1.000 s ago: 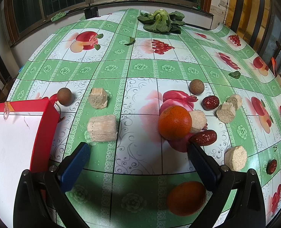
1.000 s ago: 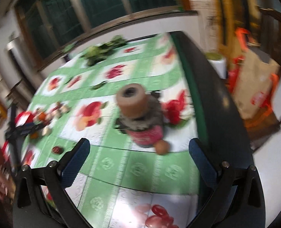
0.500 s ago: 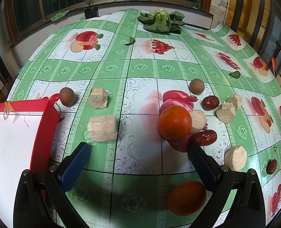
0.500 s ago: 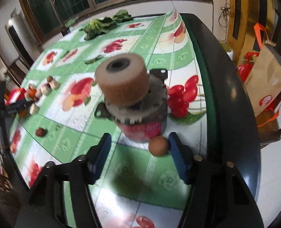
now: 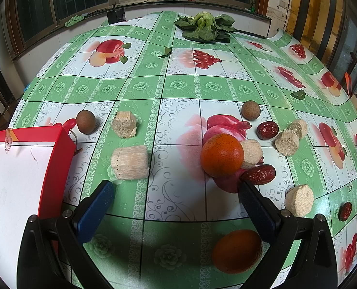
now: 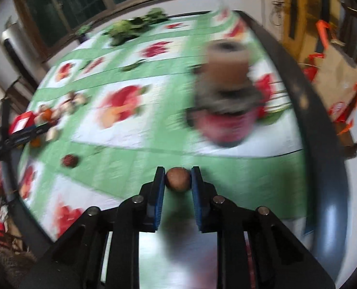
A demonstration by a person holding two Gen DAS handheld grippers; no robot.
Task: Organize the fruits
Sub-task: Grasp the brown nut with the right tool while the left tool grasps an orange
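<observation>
In the left wrist view, my left gripper [image 5: 176, 190] hangs open over the green fruit-print tablecloth with nothing between its fingers. Ahead of it lie two oranges [image 5: 221, 155] [image 5: 237, 250], red dates [image 5: 267, 130] [image 5: 259, 174], two small brown round fruits [image 5: 86, 121] [image 5: 250, 110] and several pale sugarcane chunks [image 5: 129, 162]. A red tray [image 5: 57, 159] with a white floor sits at the left. In the blurred right wrist view, the jaws of my right gripper [image 6: 178, 177] are closing, and their blue pads press on a small brown round fruit [image 6: 178, 183].
Leafy greens [image 5: 203, 26] lie at the far end of the table. A brown tape roll on a red jar [image 6: 226, 91] stands beyond the right gripper, near the table's dark right edge [image 6: 318, 120]. A paper bag [image 6: 340, 77] sits off the table.
The right gripper went from wide open to shut on the brown fruit beside the jar, and the jar now appears farther up and right. The left wrist view is unchanged.
</observation>
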